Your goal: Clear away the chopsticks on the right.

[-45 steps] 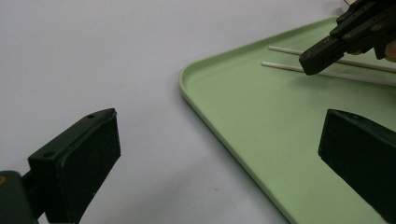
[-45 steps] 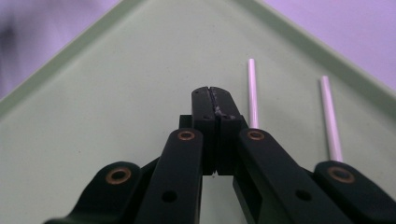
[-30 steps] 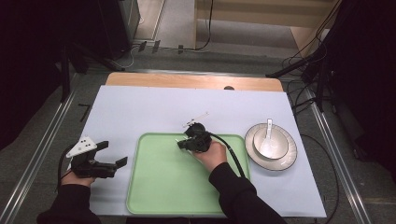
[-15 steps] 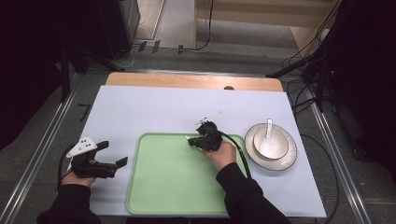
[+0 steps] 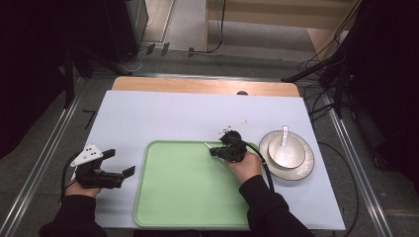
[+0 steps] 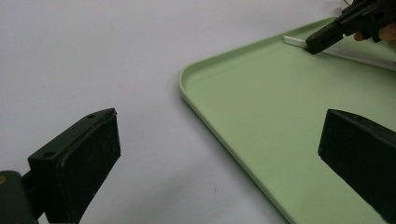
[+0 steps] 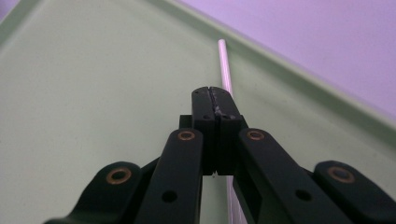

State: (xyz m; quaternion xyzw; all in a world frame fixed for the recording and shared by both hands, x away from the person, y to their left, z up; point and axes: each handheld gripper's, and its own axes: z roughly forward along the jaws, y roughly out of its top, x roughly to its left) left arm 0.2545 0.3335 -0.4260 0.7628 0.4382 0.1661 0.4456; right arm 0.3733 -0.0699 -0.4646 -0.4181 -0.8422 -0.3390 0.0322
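A thin, white, straight chopstick [image 7: 224, 65] lies flat just inside the smooth green tray's [image 5: 163, 197] far rim, running along it, under the right gripper [image 7: 215, 100] with jaws pressed together, while the left gripper [image 6: 219, 154] gapes wide over the matte white table [image 5: 158, 118].

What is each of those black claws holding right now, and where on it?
The right gripper is shut on a thin white stick, somewhere along its length, over the green tray. The left gripper is open, holding nothing.
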